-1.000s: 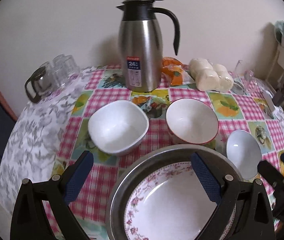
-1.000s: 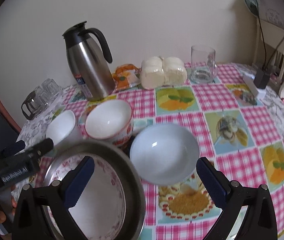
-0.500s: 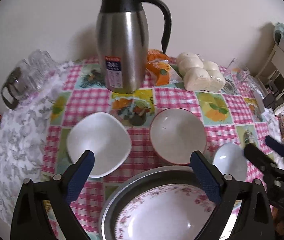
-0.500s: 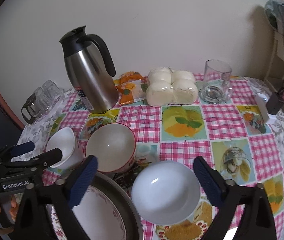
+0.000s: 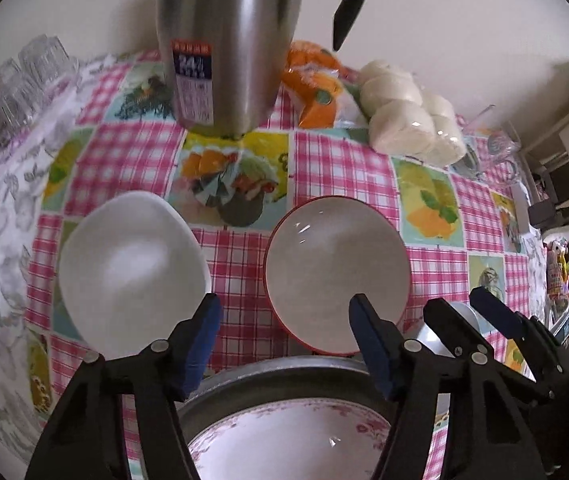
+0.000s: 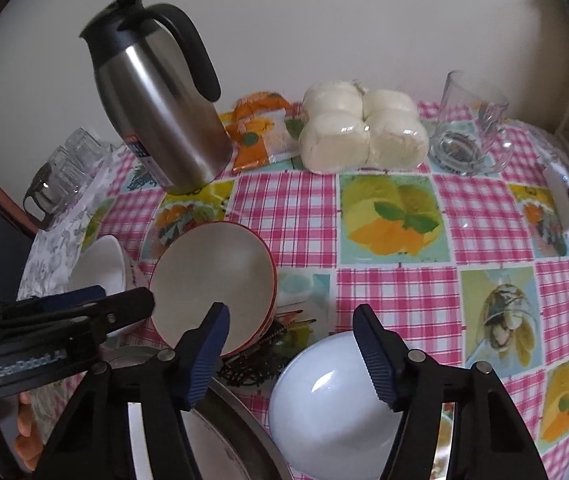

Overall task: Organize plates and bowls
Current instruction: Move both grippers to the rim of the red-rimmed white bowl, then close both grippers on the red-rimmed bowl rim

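In the left wrist view a white squarish bowl (image 5: 132, 264) and a red-rimmed bowl (image 5: 336, 264) sit side by side on the checked tablecloth. My left gripper (image 5: 284, 342) hovers over the gap between them. Its jaws are closing, its right pad overlaps the red-rimmed bowl's near edge, and nothing is pressed. A metal basin (image 5: 244, 384) holding a floral plate (image 5: 284, 444) lies under it. In the right wrist view my right gripper (image 6: 290, 350) hangs above a small white bowl (image 6: 324, 404). Its jaws are closing too, and its right pad is over that bowl's far rim. The left gripper (image 6: 96, 300) shows beside the red-rimmed bowl (image 6: 212, 280).
A steel thermos jug (image 6: 156, 112) stands at the back. An orange snack packet (image 6: 256, 132), wrapped white buns (image 6: 360, 132) and a glass mug (image 6: 468, 128) stand beside it. Glass cups (image 6: 60, 172) sit at the far left. A hand (image 6: 24, 436) holds the left tool.
Both grippers moved forward over the table and tipped further down, so the bowls and the jug look nearer. The jaws of both have narrowed. No bowl has moved.
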Demonstrator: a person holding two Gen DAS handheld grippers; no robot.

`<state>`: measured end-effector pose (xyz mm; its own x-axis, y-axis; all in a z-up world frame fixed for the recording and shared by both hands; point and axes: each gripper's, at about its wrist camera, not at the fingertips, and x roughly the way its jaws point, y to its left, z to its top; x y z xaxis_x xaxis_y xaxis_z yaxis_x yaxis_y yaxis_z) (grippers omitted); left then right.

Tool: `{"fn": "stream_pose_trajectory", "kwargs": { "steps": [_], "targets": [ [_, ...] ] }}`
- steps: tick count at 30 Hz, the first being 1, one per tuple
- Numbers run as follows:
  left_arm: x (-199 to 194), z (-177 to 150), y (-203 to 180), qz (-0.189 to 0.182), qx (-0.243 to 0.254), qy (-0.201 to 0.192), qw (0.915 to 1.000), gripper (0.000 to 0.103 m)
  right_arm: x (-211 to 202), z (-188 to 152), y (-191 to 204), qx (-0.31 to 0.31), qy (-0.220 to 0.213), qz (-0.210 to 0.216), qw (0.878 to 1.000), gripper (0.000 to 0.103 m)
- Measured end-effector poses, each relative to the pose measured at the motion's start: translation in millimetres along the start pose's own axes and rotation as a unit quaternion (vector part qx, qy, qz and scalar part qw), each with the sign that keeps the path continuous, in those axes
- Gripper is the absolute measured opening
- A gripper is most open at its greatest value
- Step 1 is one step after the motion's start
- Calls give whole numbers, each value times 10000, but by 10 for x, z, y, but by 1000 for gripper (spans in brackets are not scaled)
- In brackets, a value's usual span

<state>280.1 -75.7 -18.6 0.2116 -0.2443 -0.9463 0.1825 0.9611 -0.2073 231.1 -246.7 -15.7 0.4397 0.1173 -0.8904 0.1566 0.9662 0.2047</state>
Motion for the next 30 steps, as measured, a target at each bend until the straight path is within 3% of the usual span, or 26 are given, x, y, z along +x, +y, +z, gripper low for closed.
{"fn": "stream_pose_trajectory", "kwargs": {
  "steps": [8,18,30],
  "targets": [
    [236,64,-9,-122,-30,306,9995,45,267,27,21,-72,296,69,9995,50],
    [429,137,3,30,-54,467,9989,34,552,57,60,-125,574,131,9982,30],
    [646,153,49,227,-105,584,9980,29,785,85,111,-285,788,122,9964,27]
  ]
}}
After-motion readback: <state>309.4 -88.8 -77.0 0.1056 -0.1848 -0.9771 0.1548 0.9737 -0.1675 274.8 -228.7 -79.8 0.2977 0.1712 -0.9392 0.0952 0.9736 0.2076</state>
